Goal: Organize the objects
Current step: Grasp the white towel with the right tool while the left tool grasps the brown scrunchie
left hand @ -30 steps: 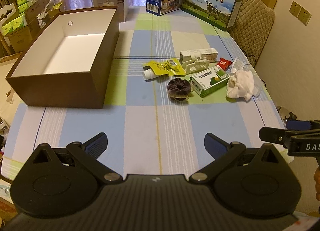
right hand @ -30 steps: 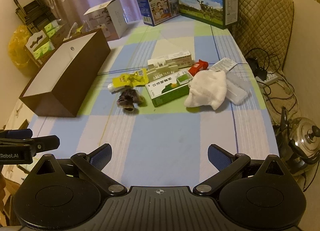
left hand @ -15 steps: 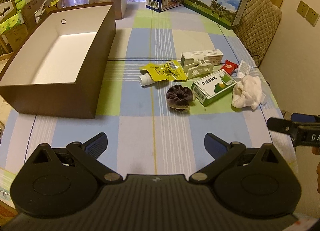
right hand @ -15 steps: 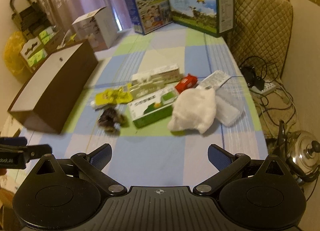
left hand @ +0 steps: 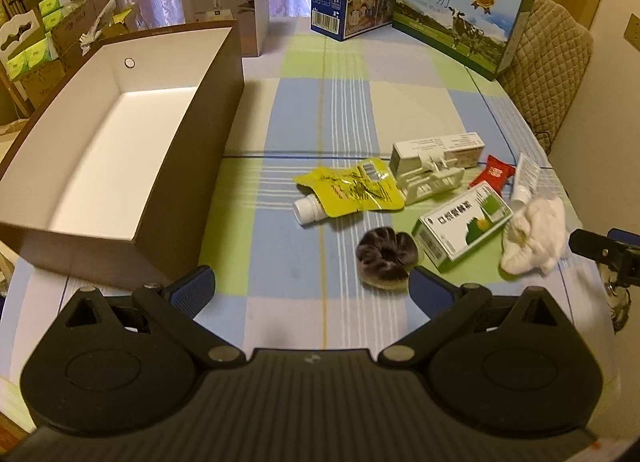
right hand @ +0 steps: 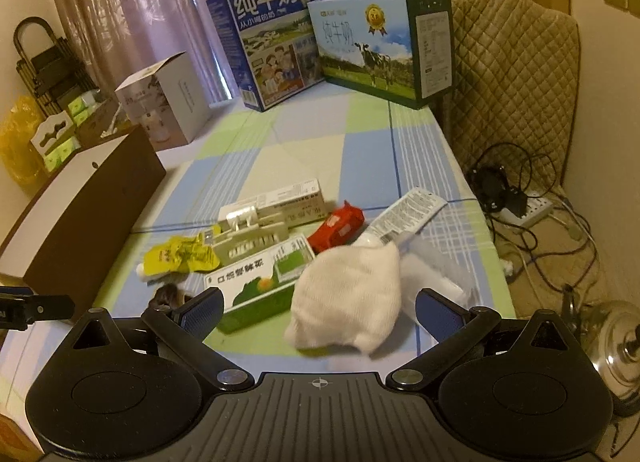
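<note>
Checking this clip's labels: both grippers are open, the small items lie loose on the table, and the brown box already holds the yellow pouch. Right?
Not quite. The left wrist view shows the brown box empty; the yellow pouch lies on the table with the other items. Left gripper and right gripper are open.

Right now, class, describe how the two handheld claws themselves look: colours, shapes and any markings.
Both match: the left claw and right claw have matt black bodies with two round discs, silver pivot bolts, angled black arms and blue ribbed pads. A small white mark sits at centre. No cables or sleeves show.
</note>
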